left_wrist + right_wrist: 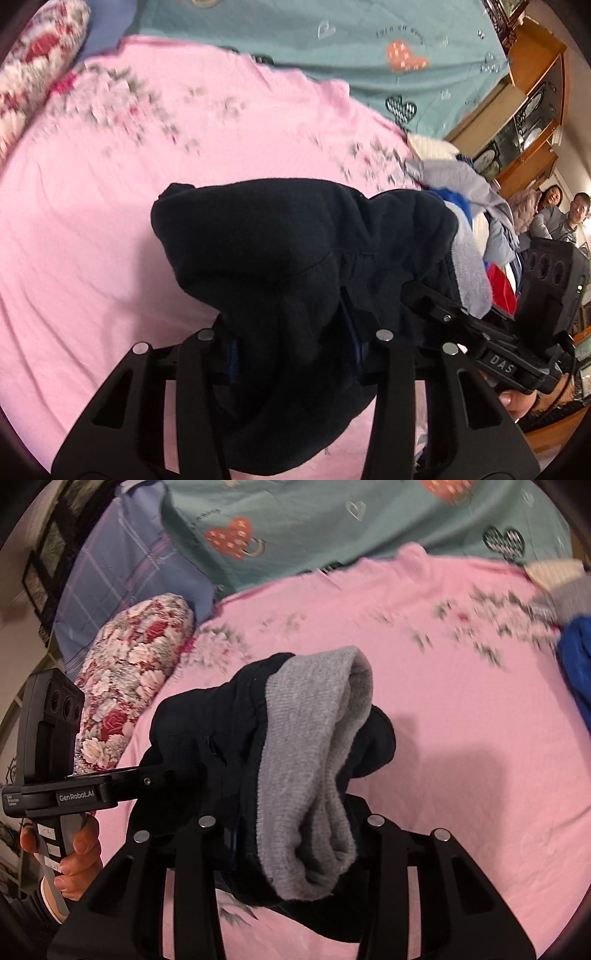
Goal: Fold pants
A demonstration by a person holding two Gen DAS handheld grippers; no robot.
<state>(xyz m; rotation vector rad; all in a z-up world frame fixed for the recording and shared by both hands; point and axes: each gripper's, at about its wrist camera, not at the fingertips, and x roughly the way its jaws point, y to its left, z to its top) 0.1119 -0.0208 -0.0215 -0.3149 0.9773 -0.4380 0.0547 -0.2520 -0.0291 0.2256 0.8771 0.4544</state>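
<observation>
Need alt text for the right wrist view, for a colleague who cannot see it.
The right gripper is shut on dark pants at their grey ribbed waistband, lifted above a pink floral sheet. At left, the left gripper grips the same pants, beside a rose-print pillow.

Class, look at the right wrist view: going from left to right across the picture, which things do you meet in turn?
Black left gripper in a hand → red-and-white floral bolster pillow → black pants with grey knitted waistband → bare pink floral bedsheet → bright blue garment.
</observation>
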